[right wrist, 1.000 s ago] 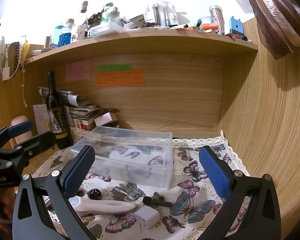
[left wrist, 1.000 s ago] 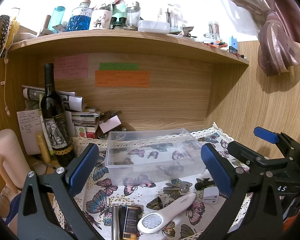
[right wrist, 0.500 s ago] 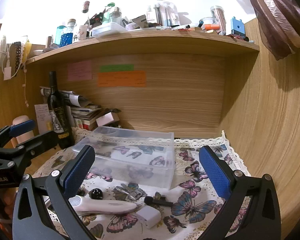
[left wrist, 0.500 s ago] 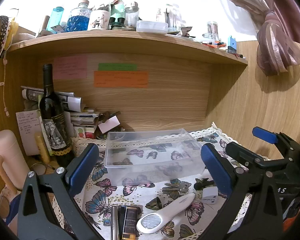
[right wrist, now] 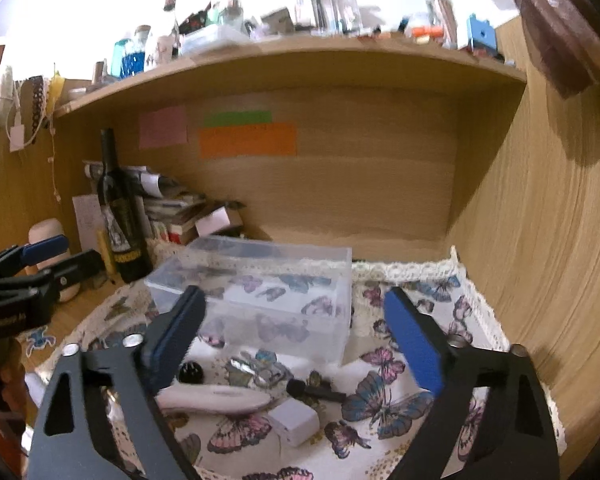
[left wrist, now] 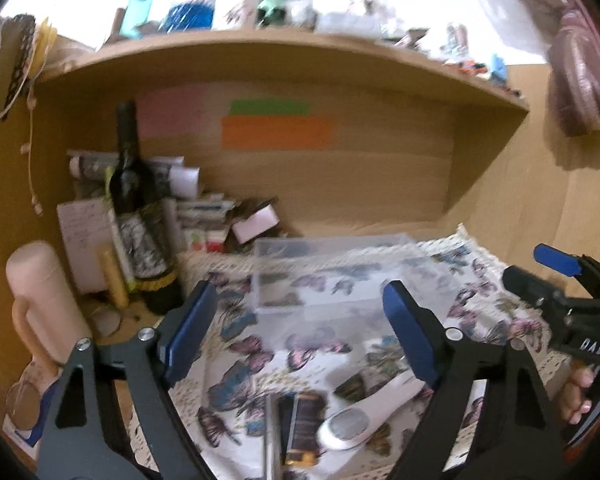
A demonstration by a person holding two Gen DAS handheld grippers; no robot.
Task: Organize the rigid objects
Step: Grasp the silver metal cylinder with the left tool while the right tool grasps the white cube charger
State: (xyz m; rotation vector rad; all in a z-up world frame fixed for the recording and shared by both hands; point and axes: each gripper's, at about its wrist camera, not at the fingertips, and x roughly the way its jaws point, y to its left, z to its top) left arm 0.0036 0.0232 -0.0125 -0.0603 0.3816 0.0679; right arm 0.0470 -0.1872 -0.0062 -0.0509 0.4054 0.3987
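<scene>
the left gripper [left wrist: 300,332] and right gripper [right wrist: 296,332] are both spread wide and hold nothing — the clear plastic box [right wrist: 260,292] sits on the butterfly cloth [right wrist: 384,396], with the long white plastic handheld gadget [right wrist: 212,398] lying just in front.

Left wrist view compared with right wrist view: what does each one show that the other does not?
Only the left wrist view shows the dark tin near the bottom edge. Only the right wrist view shows the white block, black ball and black stick. Both show the clear box, white handheld device and wine bottle, with both pairs of jaws open.
</scene>
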